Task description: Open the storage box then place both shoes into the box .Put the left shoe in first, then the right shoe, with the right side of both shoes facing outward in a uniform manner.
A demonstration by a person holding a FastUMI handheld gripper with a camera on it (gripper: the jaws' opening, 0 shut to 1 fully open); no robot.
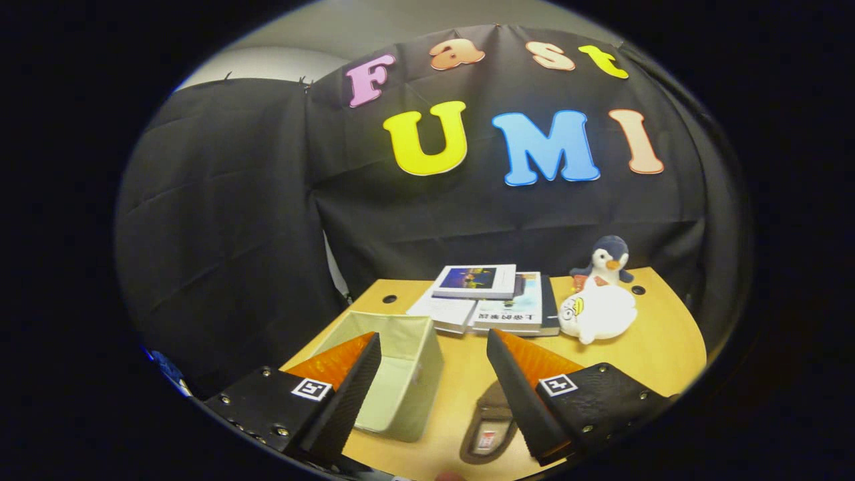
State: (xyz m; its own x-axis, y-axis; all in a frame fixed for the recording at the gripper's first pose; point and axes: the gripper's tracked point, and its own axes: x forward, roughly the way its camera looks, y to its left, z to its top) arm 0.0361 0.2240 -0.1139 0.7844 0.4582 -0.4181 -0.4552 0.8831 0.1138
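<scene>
**Tongs open above the shoe and box**

Nearest the camera, over the front edge of the bench (461, 394), the tongs (434, 381) hang wide open with nothing held; both fingers are clear of everything on the wooden top. Just below the gap, close to the right finger, a shoe (486, 427) lies flat on the bench with its opening facing up, partly covered by that finger. Beside it, toward the bench's left edge, stands the storage box (401, 361), a pale fabric box with its top open and its inside visible; the left finger overlaps its near corner in the view. Shoe and box sit near each other but apart, with bare wood between them. Farther back, toward the bench's rear edge, a stack of books (487, 300) lies flat, the top one set askew. Just right of the books, a white plush toy (598, 310) rests on the bench, and a plush penguin (606, 260) sits upright behind it, close to the black cloth wall.
</scene>
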